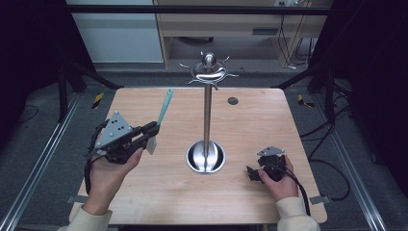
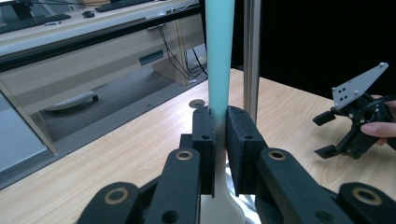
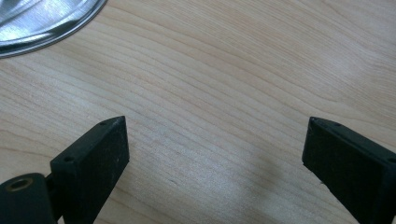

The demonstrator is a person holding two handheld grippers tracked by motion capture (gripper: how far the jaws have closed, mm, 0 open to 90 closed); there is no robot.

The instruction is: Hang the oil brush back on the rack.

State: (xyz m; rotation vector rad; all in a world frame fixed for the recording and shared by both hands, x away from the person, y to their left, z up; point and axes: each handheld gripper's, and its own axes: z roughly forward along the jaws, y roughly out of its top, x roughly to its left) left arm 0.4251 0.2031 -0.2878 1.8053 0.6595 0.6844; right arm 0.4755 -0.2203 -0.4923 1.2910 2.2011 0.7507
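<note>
A spatula (image 1: 165,107) with a teal handle and a white blade stands tilted above the left half of the wooden table (image 1: 144,192). My left gripper (image 1: 155,129) is shut on it near where handle meets blade. In the left gripper view the teal handle (image 2: 219,56) rises from between the pressed pads of that gripper (image 2: 220,126). A steel stand (image 1: 207,115) with a round base (image 1: 206,158) and curved hooks at its top (image 1: 208,72) occupies the table's middle. My right gripper (image 1: 251,173) rests low at the right, open (image 3: 215,144), with bare wood between its jaws.
The stand's pole (image 2: 252,56) lies just beyond the spatula, and the right gripper (image 2: 327,134) shows farther off. A small round hole (image 1: 233,100) sits near the table's far edge. The base's rim (image 3: 42,23) lies ahead and left of the right jaws. Wooden furniture stands behind the table.
</note>
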